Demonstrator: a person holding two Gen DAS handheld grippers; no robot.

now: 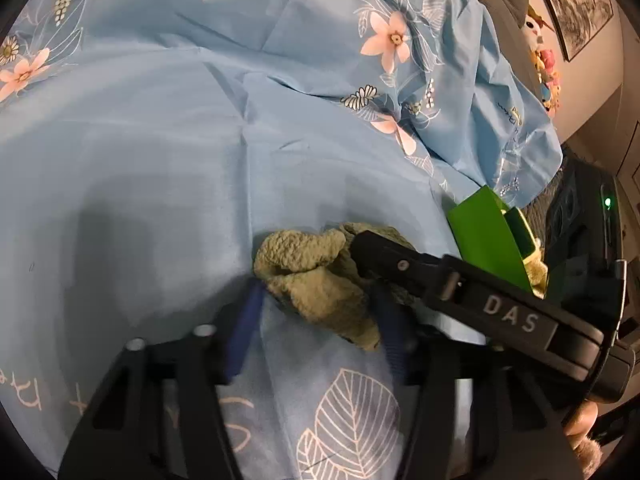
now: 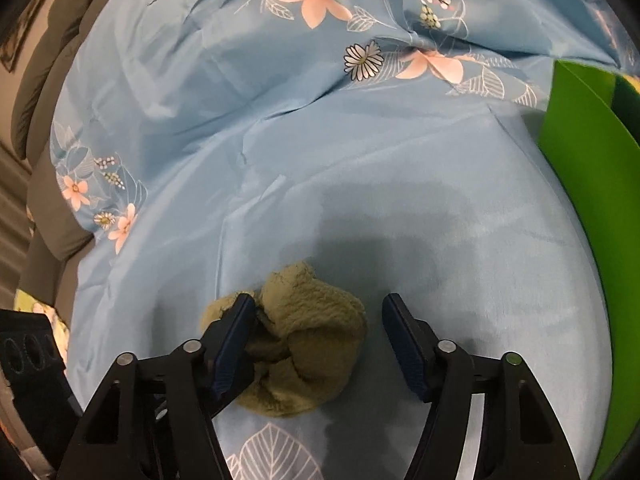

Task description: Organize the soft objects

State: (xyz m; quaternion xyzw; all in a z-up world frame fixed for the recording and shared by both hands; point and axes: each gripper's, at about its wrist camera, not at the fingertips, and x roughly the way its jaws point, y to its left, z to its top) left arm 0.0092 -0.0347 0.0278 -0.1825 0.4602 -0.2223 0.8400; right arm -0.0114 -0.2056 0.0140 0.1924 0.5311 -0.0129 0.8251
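A crumpled olive-green terry cloth (image 1: 316, 280) lies on the blue floral sheet (image 1: 160, 140). My left gripper (image 1: 318, 290) is shut on it, a blue pad against each side of the bunch. In the right wrist view the same cloth (image 2: 304, 344) sits between the fingers of my right gripper (image 2: 319, 300), which stands open. Its left finger (image 2: 236, 332) rests on the cloth's left part, while the right finger (image 2: 404, 340) is clear of it. From the left wrist view, one black finger (image 1: 400, 264) of the right gripper reaches onto the cloth from the right.
A bright green box (image 2: 580, 168) stands at the sheet's right edge, also visible as the green box (image 1: 484, 236) holding yellowish soft items (image 1: 536, 270). Plush toys (image 1: 538, 40) and a framed picture (image 1: 578, 8) are at the far right. Dark cushions (image 2: 48, 80) border the left.
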